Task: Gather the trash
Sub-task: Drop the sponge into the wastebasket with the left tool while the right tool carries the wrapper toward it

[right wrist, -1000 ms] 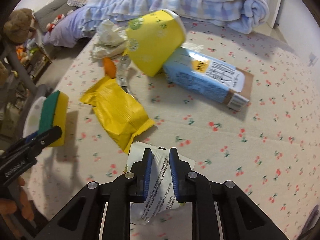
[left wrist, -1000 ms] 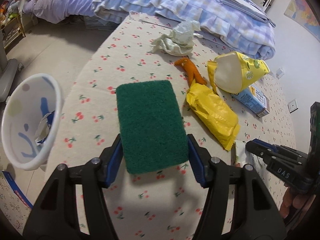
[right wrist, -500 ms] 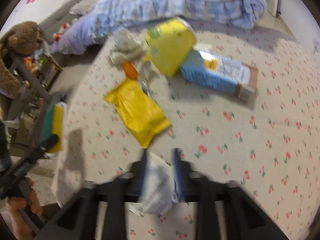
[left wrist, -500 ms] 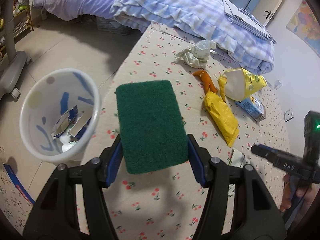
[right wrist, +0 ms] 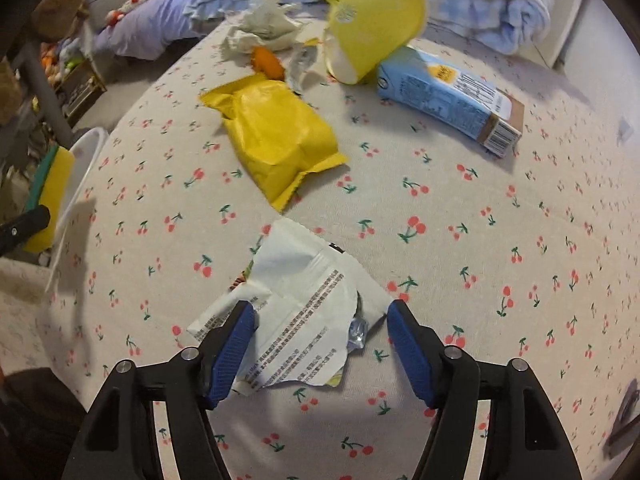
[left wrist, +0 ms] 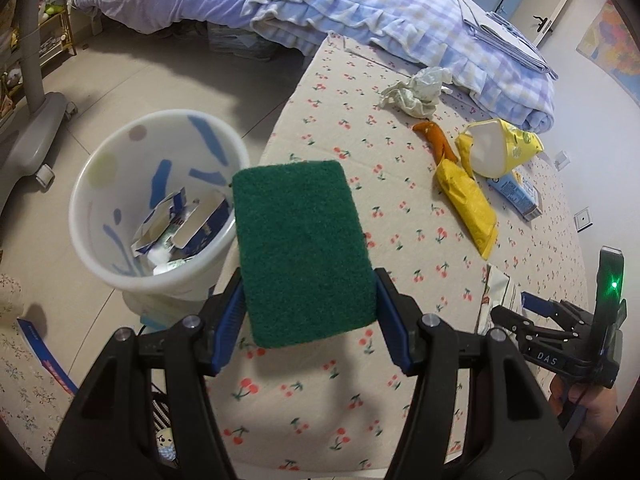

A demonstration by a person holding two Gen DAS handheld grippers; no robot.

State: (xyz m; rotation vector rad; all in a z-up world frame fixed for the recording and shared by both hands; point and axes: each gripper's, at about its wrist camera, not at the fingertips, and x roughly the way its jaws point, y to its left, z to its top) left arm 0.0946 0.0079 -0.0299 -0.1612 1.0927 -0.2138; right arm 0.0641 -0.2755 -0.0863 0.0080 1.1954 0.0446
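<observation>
Torn white printed foil wrapper point(right wrist: 298, 316) is seen lying flat on cherry-print tablecloth point(right wrist: 500, 240), long axis running from near-left to far, torn edge twd camera. Judged v. light, limp, crinkly, prob. slippery; best pinched at a raised fold. Right gripper point(right wrist: 320, 348) has just been opening; jaws straddle it, not pressing. Left gripper point(left wrist: 308, 320) is clamped on green-faced scouring sponge point(left wrist: 304, 248), beside white plastic bin point(left wrist: 120, 200).

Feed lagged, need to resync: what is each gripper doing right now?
Left gripper: shut on the green sponge, by the white bin.
Right gripper: open, jaws just opening; the white wrapper lies loose between them on the table.
</observation>
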